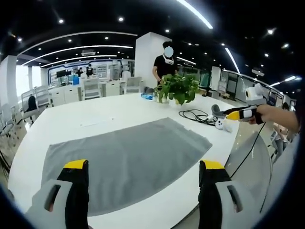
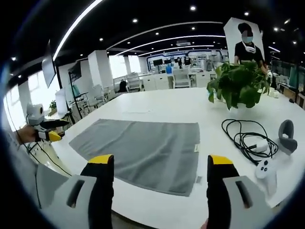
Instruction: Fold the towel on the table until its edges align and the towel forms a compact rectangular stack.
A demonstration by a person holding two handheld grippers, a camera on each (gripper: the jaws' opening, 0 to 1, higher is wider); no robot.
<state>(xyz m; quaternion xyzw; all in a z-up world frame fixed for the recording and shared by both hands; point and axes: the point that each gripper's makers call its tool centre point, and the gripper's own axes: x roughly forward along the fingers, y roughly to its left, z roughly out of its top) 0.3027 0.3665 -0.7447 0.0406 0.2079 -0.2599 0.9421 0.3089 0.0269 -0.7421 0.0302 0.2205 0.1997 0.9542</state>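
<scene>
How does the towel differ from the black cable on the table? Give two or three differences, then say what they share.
The towel is grey, while the cable is black. The towel lies spread flat as one broad sheet; the cable is a thin cord heaped in loose loops. The towel lies near the table's front edge, between the open left gripper and right gripper; the cable lies off to the side by the potted plant. Both rest on the white table, and neither is held.

A grey rectangular cloth towel (image 1: pixel 126 160) (image 2: pixel 143 147) is spread flat and unfolded on the white table (image 1: pixel 76 121) (image 2: pixel 190 105).
</scene>
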